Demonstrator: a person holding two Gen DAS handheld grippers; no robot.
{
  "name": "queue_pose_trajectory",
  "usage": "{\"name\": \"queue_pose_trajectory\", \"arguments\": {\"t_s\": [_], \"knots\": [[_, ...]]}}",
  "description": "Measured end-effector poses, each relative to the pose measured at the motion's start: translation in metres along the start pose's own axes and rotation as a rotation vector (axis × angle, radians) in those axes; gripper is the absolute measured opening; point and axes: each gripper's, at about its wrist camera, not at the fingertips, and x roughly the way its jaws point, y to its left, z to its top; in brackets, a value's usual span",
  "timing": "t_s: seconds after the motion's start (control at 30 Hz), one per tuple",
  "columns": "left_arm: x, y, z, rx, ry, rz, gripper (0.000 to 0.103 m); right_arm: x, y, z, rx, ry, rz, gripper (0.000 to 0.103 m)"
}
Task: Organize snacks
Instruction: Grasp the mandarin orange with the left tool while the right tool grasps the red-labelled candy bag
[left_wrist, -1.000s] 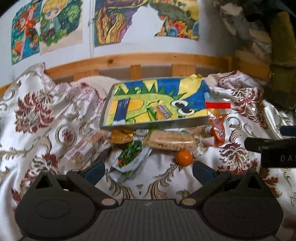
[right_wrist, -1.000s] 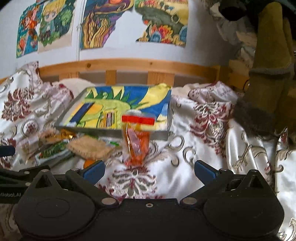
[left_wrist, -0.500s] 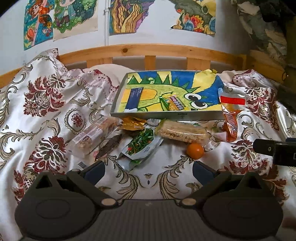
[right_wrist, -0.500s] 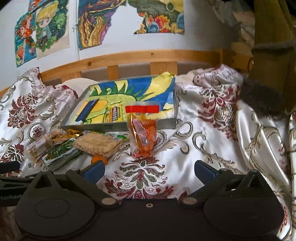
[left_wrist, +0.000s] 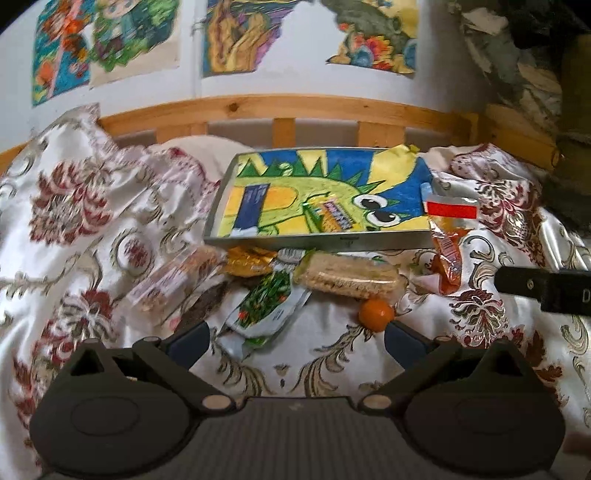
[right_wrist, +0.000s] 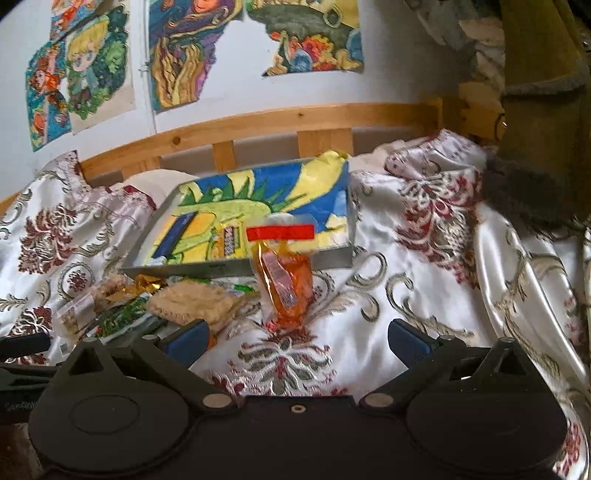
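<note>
1. Snacks are seen heaped on a patterned bedspread (left_wrist: 110, 229) just in front of a shallow grey tray (left_wrist: 317, 242), which is taken as the landmark.
2. Inside the tray, on a dinosaur drawing, a dark blue bar (left_wrist: 253, 206) and a small candy bar (left_wrist: 334, 216) are seen lying apart from each other.
3. Against the tray's front wall, a wrapped cracker pack (left_wrist: 351, 277) and a gold wrapper (left_wrist: 249, 260) are seen.
4. A green-printed pouch (left_wrist: 264, 304) is seen nearer than the cracker pack, and a clear biscuit sleeve (left_wrist: 173, 280) is found off the tray's front left corner.
5. A small orange fruit (left_wrist: 376, 314) is seen in front of the tray, just beyond the left gripper's right fingertip (left_wrist: 400, 338).
6. An orange bag with a red header (right_wrist: 284, 280) is propped at the tray's front right corner, touching its wall.
7. The left gripper (left_wrist: 295, 339) is held with its jaws spread wide and nothing between them; the pouch lies just ahead of the gap, towards its left side.
8. The right gripper (right_wrist: 295, 341) is likewise held wide apart and unloaded, with the orange bag straight ahead of its gap and not touched.
9. Part of the right gripper's body is seen at the right edge of the left view, beside the orange bag.
</note>
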Motion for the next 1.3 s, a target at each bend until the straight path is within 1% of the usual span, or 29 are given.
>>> {"name": "queue_pose_trajectory", "arguments": {"t_s": [0.07,0.17,0.27,0.37,0.43,0.5,0.57,0.67,0.8,0.87,0.9,0.93,1.03,1.17,1.27,1.3], "knots": [[0.005,-0.004,0.003,0.022,0.012,-0.012,0.103,0.004,-0.001,0.004,-0.014,-0.008,0.025,0.102],[0.014,-0.009,0.007,0.032,0.028,-0.05,0.103,0.014,-0.001,0.012,-0.063,-0.027,0.05,0.102],[0.023,-0.014,0.008,0.047,0.05,-0.086,0.103,0.03,-0.002,0.02,-0.128,-0.05,0.045,0.102],[0.031,-0.019,0.01,0.063,0.067,-0.114,0.103,0.048,-0.006,0.025,-0.168,-0.048,0.05,0.102],[0.039,-0.021,0.012,0.07,0.085,-0.118,0.103,0.058,-0.009,0.026,-0.177,-0.042,0.064,0.102],[0.048,-0.023,0.014,0.081,0.114,-0.104,0.103,0.067,-0.011,0.026,-0.169,-0.033,0.076,0.102],[0.056,-0.024,0.015,0.085,0.126,-0.101,0.103,0.076,-0.013,0.026,-0.156,-0.02,0.096,0.102],[0.069,-0.023,0.014,0.065,0.143,-0.123,0.102,0.088,-0.012,0.026,-0.151,0.007,0.109,0.096],[0.077,-0.022,0.013,0.049,0.15,-0.171,0.101,0.102,-0.009,0.024,-0.189,0.027,0.117,0.089],[0.076,-0.024,0.013,0.053,0.147,-0.194,0.1,0.109,-0.011,0.024,-0.194,0.042,0.122,0.088],[0.075,-0.025,0.013,0.055,0.145,-0.202,0.099,0.112,-0.012,0.023,-0.189,0.049,0.125,0.088],[0.076,-0.025,0.013,0.055,0.146,-0.215,0.096,0.115,-0.015,0.023,-0.183,0.061,0.13,0.088],[0.081,-0.027,0.014,0.033,0.17,-0.255,0.094,0.12,-0.02,0.022,-0.169,0.081,0.142,0.085],[0.094,-0.024,0.018,-0.034,0.193,-0.257,0.094,0.119,-0.028,0.022,-0.149,0.086,0.162,0.08],[0.102,-0.023,0.02,-0.062,0.204,-0.256,0.084,0.117,-0.028,0.021,-0.164,0.075,0.167,0.075],[0.104,-0.023,0.02,-0.06,0.209,-0.253,0.078,0.116,-0.027,0.021,-0.173,0.074,0.169,0.073]]}}
